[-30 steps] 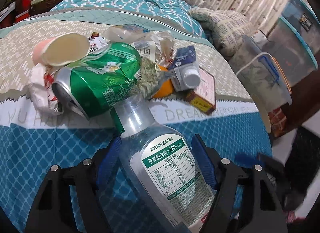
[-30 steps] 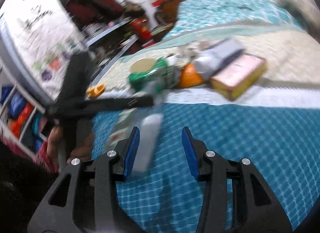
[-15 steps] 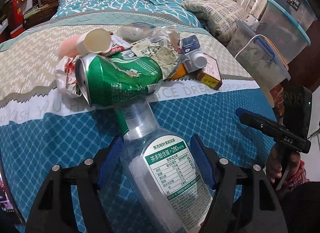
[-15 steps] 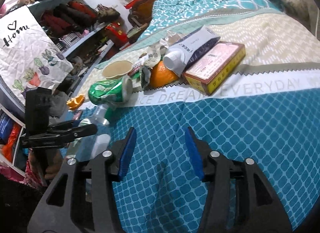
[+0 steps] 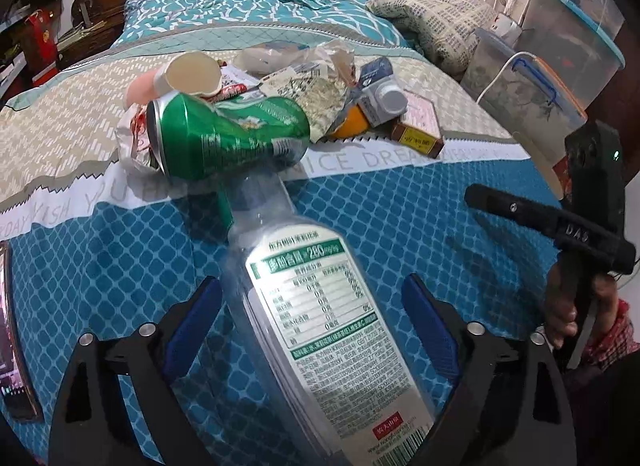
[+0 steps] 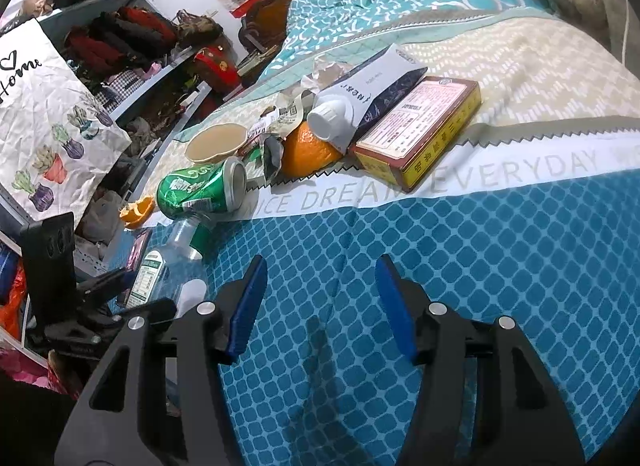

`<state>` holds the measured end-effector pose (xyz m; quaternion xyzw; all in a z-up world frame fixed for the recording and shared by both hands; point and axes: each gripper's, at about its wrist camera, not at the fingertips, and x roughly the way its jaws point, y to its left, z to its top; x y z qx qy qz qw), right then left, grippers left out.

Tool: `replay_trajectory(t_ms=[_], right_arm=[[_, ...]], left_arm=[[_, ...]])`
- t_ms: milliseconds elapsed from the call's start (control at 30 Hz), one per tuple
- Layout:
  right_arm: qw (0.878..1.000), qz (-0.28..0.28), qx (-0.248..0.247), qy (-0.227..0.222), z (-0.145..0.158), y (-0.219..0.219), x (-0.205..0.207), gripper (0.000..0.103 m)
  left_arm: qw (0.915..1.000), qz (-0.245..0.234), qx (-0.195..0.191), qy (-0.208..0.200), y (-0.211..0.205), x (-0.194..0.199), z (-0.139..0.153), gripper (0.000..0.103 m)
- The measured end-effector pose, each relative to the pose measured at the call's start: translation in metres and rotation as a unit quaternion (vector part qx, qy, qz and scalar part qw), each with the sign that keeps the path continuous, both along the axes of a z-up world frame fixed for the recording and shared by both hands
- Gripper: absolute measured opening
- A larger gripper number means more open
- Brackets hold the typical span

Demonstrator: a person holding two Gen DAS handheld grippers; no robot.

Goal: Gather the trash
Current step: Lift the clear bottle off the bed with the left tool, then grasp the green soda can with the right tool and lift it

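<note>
A clear plastic bottle with a green-and-white label lies on the blue bedspread. Its neck points at a crushed green can. My left gripper straddles the bottle; its jaws are opening and a gap shows on both sides. Beyond the can a trash pile holds a paper cup, wrappers, an orange, a white-capped tube and a yellow-edged box. My right gripper hovers over bare bedspread, jaws opening, nothing between them. It appears at the right of the left wrist view, held by a hand.
Clear storage bins and a patterned pillow stand past the bed's right side. Cluttered shelves with bags line the other side. An orange peel and a dark flat object lie near the bed's left edge.
The left jaws, which pressed on the bottle, have spread off it. The right jaws have widened too, and the right gripper's view has steadied over the bedspread.
</note>
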<state>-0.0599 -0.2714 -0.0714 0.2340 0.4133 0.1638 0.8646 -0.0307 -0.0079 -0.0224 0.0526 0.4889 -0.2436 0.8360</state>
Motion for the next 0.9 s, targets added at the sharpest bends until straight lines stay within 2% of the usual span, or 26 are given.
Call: replay_trajectory(t_ms=[100, 400, 500, 733, 800, 900], right_arm=[[1.000, 0.002, -0.002, 0.002, 0.000, 0.003, 0.001, 0.059], [1.000, -0.017, -0.017, -0.008, 0.011, -0.004, 0.011, 0.059], [0.999, -0.025, -0.023, -0.009, 0.015, -0.009, 0.017, 0.059], [0.999, -0.036, -0.036, -0.014, 0.022, -0.014, 0.033, 0.059], [0.999, -0.034, -0.036, -0.012, 0.024, -0.013, 0.041, 0.059], [0.999, -0.027, -0.029, -0.011, 0.027, -0.006, 0.053, 0.060]], left_arm=[[0.9998, -0.006, 0.008, -0.015, 0.002, -0.003, -0.002, 0.072], [0.9995, -0.014, 0.009, -0.027, 0.016, -0.005, 0.004, 0.068], [0.9992, -0.008, 0.025, -0.031, 0.022, -0.004, 0.001, 0.068], [0.9997, 0.014, 0.010, -0.017, 0.035, 0.003, 0.005, 0.070], [0.9998, 0.015, 0.003, -0.013, 0.035, 0.003, 0.006, 0.075], [0.9996, 0.016, 0.018, -0.014, 0.032, 0.004, 0.001, 0.076]])
